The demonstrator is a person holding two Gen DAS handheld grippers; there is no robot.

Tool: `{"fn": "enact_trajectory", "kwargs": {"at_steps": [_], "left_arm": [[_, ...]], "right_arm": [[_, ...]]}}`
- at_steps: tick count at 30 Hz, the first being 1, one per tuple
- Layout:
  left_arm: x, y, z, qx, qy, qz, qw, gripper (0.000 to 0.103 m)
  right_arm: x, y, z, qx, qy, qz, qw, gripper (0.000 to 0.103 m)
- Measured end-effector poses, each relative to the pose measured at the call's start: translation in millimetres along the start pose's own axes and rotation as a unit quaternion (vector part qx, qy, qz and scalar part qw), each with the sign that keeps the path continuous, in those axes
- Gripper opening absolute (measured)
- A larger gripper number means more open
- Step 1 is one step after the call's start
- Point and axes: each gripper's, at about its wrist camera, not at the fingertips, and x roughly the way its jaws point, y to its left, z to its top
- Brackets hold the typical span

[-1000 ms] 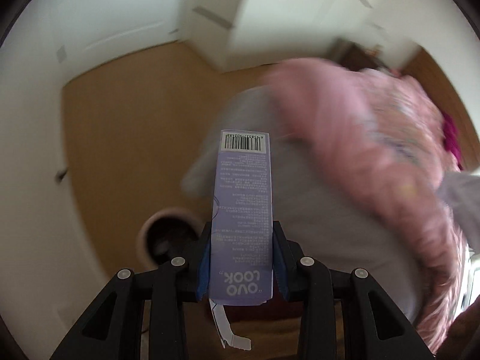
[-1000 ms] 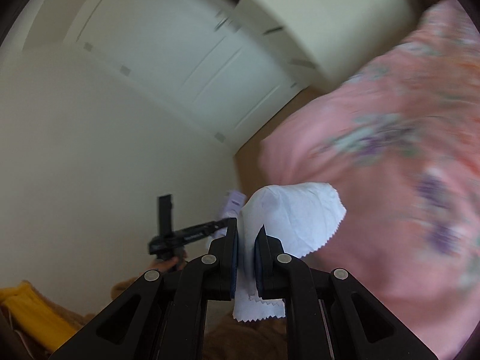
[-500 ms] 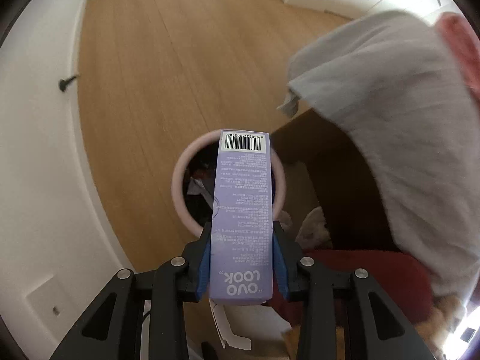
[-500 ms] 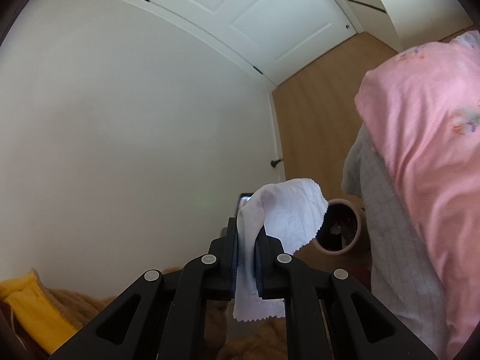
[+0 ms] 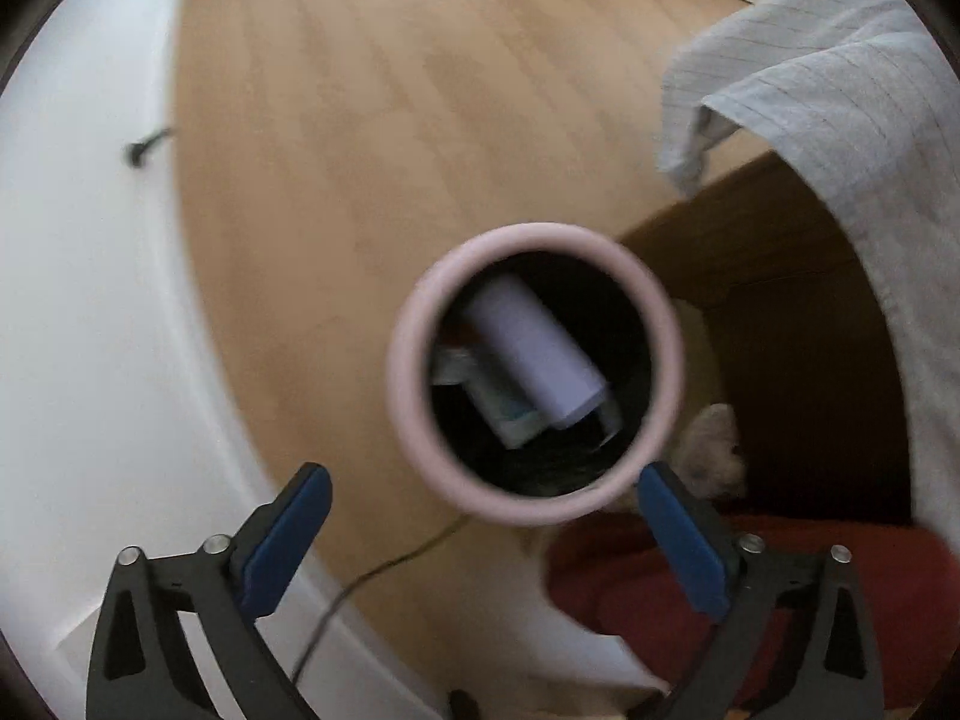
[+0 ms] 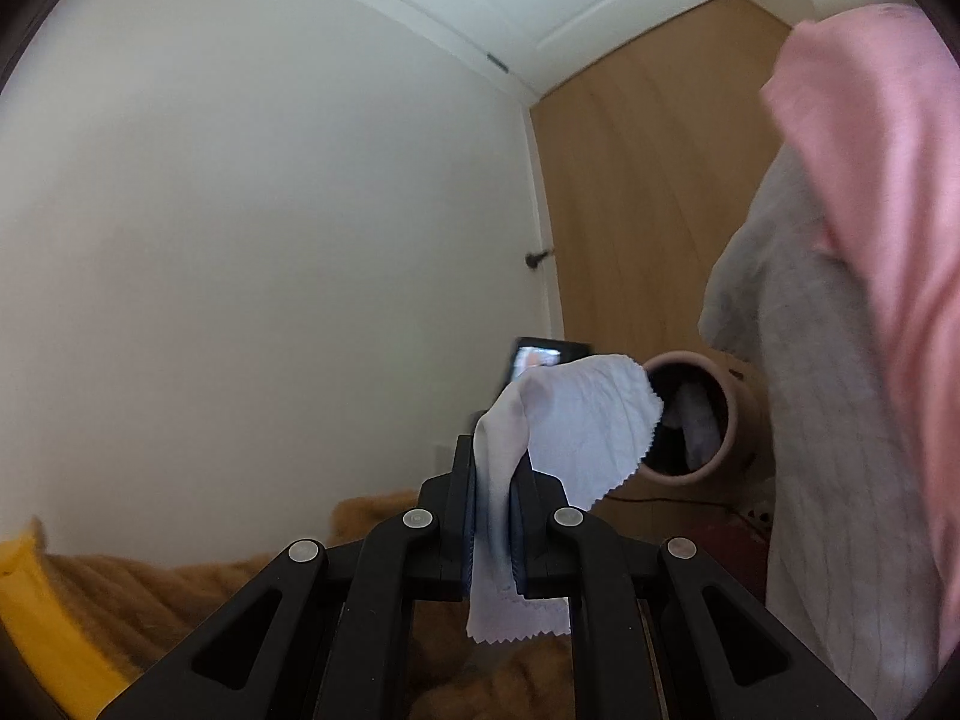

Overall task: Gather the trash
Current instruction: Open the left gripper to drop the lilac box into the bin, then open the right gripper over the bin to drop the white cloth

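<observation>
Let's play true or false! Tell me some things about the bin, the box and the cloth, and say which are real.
1. The purple box is inside the pink bin. True.
2. The left hand-held gripper is squeezing the box. False: its jaws have just been opening and nothing is between them.
3. The right hand-held gripper pinches a white cloth. True.
4. The cloth is already in the bin. False: it hangs from the right hand-held gripper.
5. The bin stands on a green carpet. False: the floor is wooden.
</observation>
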Motion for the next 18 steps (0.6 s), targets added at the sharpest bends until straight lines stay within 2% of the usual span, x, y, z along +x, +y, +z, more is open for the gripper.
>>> {"fn": "enact_trajectory", "kwargs": {"at_steps": [2,6,9,12,16,18], "left_arm": [[-15,16,-15,-0.022,-0.021,0.048,0.9984,0.103],[-45,47,-38,-0.072,-0.054,0.099,0.9910,0.103],[-64,65,-44,-0.099,-0.077,0.110,0.9860,0.103],[-80,72,-43,-0.113,-0.093,0.112,0.9829,0.103],[-90,68,-37,-0.111,-0.099,0.104,0.9834,0.103],[-89,62,-38,-0.102,-0.099,0.106,0.9841,0.103]], "right_arm": [[22,-5,3,-0.003,0.020,-0.009,1.000,0.010],[78,-23,12,-0.009,0.069,-0.028,0.997,0.010],[121,-38,16,-0.022,0.109,-0.058,0.992,0.010],[148,-48,17,-0.043,0.131,-0.090,0.986,0.010],[170,-56,22,-0.060,0.141,-0.117,0.981,0.010],[178,-57,29,-0.069,0.139,-0.129,0.979,0.029]]}}
